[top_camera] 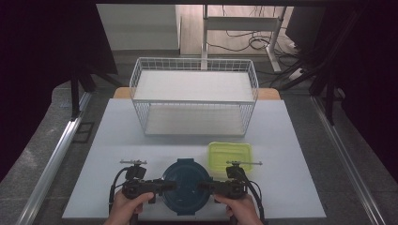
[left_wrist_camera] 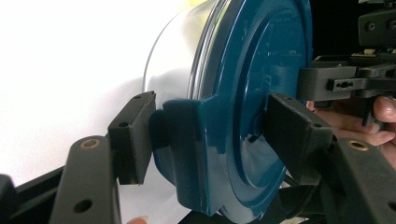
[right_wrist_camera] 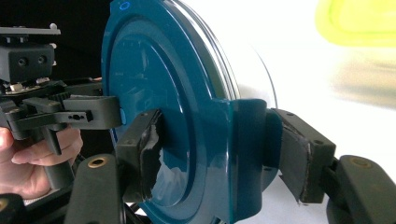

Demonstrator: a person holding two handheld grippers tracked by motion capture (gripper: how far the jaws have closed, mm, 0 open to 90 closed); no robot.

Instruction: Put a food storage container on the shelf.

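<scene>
- Two grippers on one round container (top_camera: 186, 186), which sits at the near edge of the white bench (top_camera: 117, 154), right in front of the person, between their hands.
- The container has a dark teal lid (left_wrist_camera: 261, 93) with clip tabs on the sides, over a clear body (left_wrist_camera: 180, 51).
- The left gripper (top_camera: 164, 185) comes in from the left side. In the left gripper view its jaws straddle the lid's clip tab (left_wrist_camera: 187, 140): one pad is on the outer face of the tab, the other is over the lid's top. Looks clamped on the rim there, though a thin gap at the outer pad is hard to rule out.
- The right gripper (top_camera: 206, 186) mirrors that from the right. In the right gripper view its jaws sit either side of the opposite tab (right_wrist_camera: 245, 154), pads pressed on the lid edge.
- Both hands (top_camera: 124, 206) hold the gripper handles at the bottom of the high view.
- A yellow-green lidded box (top_camera: 230, 156) sits just behind and to the right of the container, near it but apart.
- A white wire basket rack (top_camera: 194, 96) with two levels stands at the far side of the bench, well apart from the container.
</scene>
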